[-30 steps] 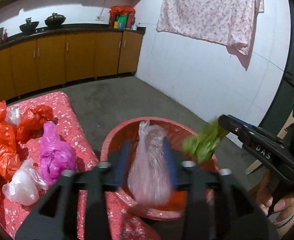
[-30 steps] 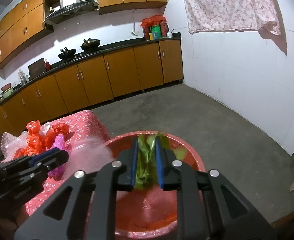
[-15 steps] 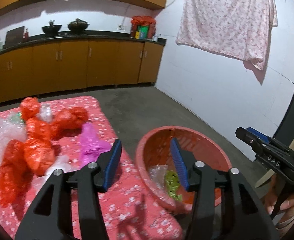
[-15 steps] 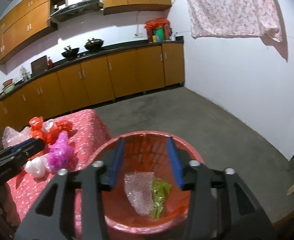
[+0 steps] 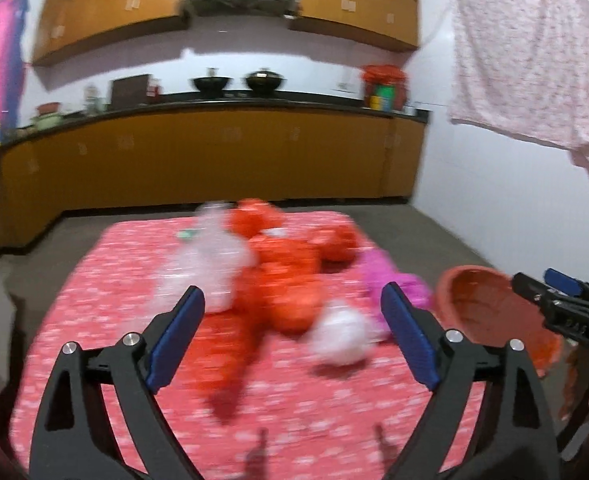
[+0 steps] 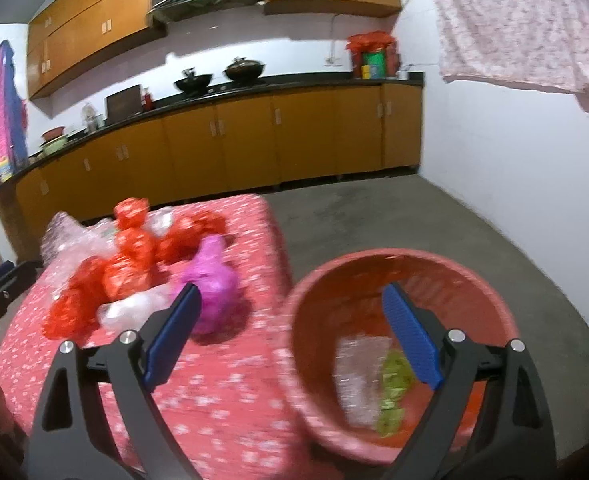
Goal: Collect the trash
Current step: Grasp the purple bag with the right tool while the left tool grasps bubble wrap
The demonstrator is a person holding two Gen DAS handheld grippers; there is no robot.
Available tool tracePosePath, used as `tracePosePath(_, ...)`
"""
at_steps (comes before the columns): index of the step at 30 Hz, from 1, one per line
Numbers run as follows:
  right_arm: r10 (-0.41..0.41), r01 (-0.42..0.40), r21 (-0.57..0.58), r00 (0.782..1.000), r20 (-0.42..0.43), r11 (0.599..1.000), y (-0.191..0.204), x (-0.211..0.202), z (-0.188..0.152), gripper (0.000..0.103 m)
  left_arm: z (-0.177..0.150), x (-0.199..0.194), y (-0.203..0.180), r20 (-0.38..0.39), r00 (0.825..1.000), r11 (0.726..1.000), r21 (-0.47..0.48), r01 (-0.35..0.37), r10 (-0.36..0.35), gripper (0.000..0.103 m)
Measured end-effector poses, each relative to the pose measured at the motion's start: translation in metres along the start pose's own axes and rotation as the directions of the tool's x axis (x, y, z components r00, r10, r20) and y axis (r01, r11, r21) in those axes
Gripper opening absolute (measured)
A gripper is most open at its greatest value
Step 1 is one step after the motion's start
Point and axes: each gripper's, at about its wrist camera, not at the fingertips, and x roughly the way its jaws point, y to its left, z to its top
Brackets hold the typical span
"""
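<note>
Already inside the round red plastic basket (image 6: pixel 398 276) lie two pieces of trash: a crumpled clear plastic bag (image 6: pixel 356 376) and, touching its right side, a scrap of green plastic wrapper (image 6: pixel 392 396). That basket stands just beside the right edge of the table covered in a red cloth with small white flowers (image 6: pixel 214 392). On the cloth sits the remaining trash in a loose heap: several knotted orange-red plastic bags (image 5: pixel 282 280), a magenta plastic bag (image 6: pixel 212 276) nearest the basket, a small white plastic bag (image 5: pixel 340 334) at the front, and a sheet of clear bubble wrap (image 5: pixel 210 264) toward the far left of the heap. Motion blur softens all of it. The left gripper (image 5: pixel 292 332), black with blue pads, hangs over the near half of the table with its jaws spread wide and nothing between them. The right gripper (image 6: pixel 290 332) hovers above the seam between table and basket, likewise wide apart and empty. Beyond stand orange-brown kitchen cabinets (image 6: pixel 254 144) under a dark counter, and a pink floral cloth (image 5: pixel 530 68) hangs on the white wall
</note>
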Motion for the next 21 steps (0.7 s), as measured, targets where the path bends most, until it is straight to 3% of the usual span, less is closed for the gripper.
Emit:
tracePosePath(3, 0.026, -0.026, -0.013, 0.999, -0.034, 1.0, 0.025, 0.016, -0.003, 0.072, -0.006, -0.001, 0.027, -0.004, 0.996, 0.996, -0.006, -0.091, 0.091, 0.091)
tracePosePath(9, 0.022, -0.024, -0.026, 0.996, -0.085, 0.999, 0.065, 0.054, -0.004, 0.071, -0.021, 0.005, 0.072, -0.029, 0.98, 0.98, -0.041, -0.196, 0.195, 0.095)
tracePosePath(15, -0.002, -0.002, -0.035, 0.992, -0.13, 0.999, 0.081, 0.09, -0.002, 0.076, -0.024, 0.014, 0.094, -0.037, 0.978, 0.976, -0.062, -0.208, 0.206, 0.097)
tracePosePath(21, -0.002, 0.001, -0.01, 0.981, -0.192, 1.0, 0.077, 0.121, -0.005, 0.076, -0.017, 0.024, 0.092, -0.019, 0.985, 0.984, -0.053, -0.171, 0.171, 0.099)
